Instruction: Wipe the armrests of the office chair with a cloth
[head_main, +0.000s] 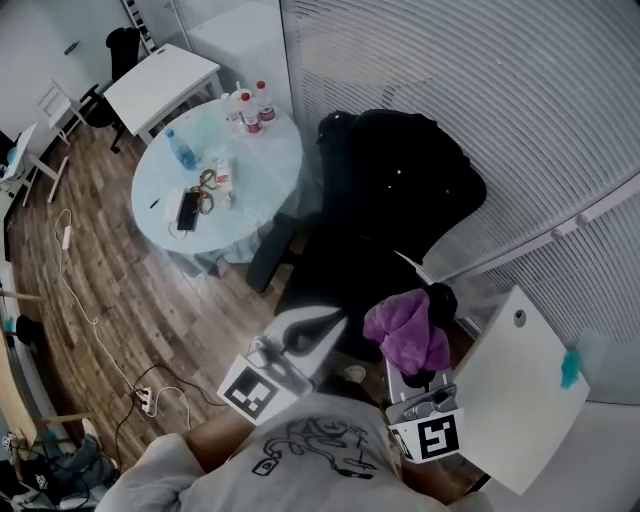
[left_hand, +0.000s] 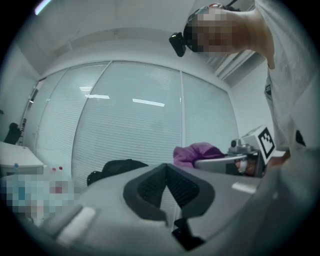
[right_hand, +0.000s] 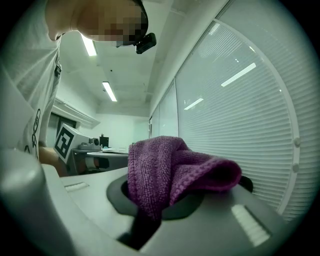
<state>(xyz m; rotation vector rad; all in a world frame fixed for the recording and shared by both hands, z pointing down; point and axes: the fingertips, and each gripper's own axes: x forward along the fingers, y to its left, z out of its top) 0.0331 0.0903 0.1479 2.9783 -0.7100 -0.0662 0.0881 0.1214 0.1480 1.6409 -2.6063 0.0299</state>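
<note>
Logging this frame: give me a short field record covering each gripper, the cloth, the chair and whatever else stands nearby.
left gripper: jaws together, nothing between them
right gripper: shut on the purple cloth, which bunches up above the jaws
office chair: black, ahead of both grippers; armrests hard to pick out against the dark shape
cloth on chair: cannot tell from these views
round table: left of the chair in the head view, carrying bottles and small items
</note>
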